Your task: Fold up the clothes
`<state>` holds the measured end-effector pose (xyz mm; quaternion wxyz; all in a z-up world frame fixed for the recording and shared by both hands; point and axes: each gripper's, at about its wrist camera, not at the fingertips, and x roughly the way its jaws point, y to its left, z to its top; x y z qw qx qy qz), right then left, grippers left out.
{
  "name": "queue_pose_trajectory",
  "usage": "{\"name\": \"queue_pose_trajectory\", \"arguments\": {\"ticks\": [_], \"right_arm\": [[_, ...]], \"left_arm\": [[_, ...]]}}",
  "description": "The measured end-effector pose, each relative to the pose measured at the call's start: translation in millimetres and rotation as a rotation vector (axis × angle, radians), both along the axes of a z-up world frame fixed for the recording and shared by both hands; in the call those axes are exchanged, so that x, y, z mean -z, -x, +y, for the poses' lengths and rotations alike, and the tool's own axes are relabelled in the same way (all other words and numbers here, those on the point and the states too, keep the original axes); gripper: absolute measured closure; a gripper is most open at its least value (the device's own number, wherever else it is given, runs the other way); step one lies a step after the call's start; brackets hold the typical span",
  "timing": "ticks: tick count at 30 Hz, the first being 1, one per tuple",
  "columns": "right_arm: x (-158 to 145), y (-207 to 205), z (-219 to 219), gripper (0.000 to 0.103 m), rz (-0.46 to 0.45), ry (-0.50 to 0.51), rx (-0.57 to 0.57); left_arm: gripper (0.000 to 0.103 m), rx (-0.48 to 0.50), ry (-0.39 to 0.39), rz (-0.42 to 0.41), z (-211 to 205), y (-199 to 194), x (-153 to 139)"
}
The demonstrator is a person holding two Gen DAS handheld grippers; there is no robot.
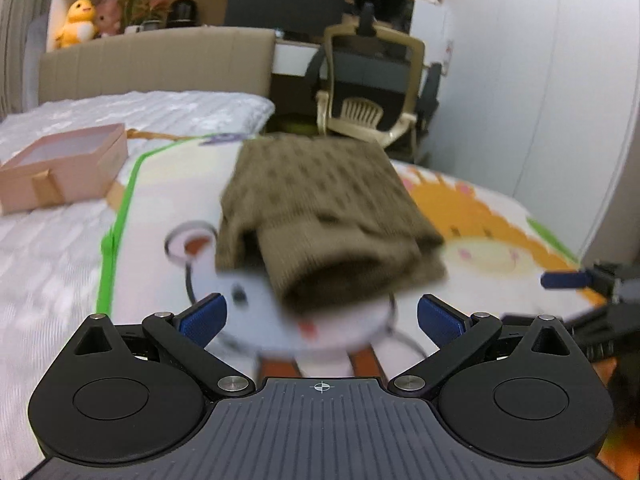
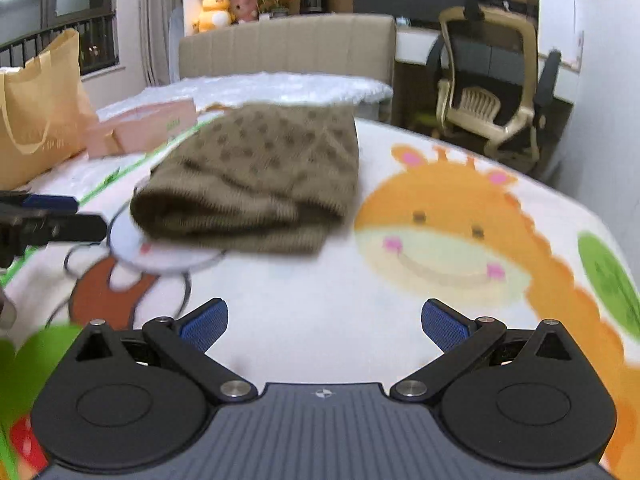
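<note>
Brown sweater (image 1: 320, 208) sitting folded on the cartoon blanket (image 2: 400, 300)
Left tool (image 1: 322, 316) and right tool (image 2: 324, 320) both gape wide, holding nothing.

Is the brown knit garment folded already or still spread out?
Folded. The brown knit garment lies on the blanket as a compact bundle with layers stacked at its near edge; neither open claw touches it.

No legible text, brand, number or sign is found in either view. Small green marks are seen on the side of the pink box (image 2: 144, 126) in the right wrist view, but they are too blurred to be read. Pale lettering is suggested on the tan paper bag (image 2: 38, 120); it cannot be made out.
</note>
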<state>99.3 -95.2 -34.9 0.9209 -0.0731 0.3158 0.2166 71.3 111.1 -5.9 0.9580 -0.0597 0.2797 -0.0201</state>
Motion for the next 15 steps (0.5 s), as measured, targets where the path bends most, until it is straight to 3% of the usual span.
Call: {"name": "queue_pose_trajectory", "arguments": {"ticks": [6,9,15], "right_arm": [[17,20,-8,0.000,-0.103,0.176,0.102],[17,14,-12,0.000,-0.069,0.129,0.048],[19,1,-25,0.000,0.015,0.036,0.047]], "left_arm": [[0.000,0.012,-0.079,0.022,-29,14,17],[0.000,0.003,-0.092,0.042,-35,11,24],[0.000,-0.024,-0.100,0.074,-34,13,30]]}}
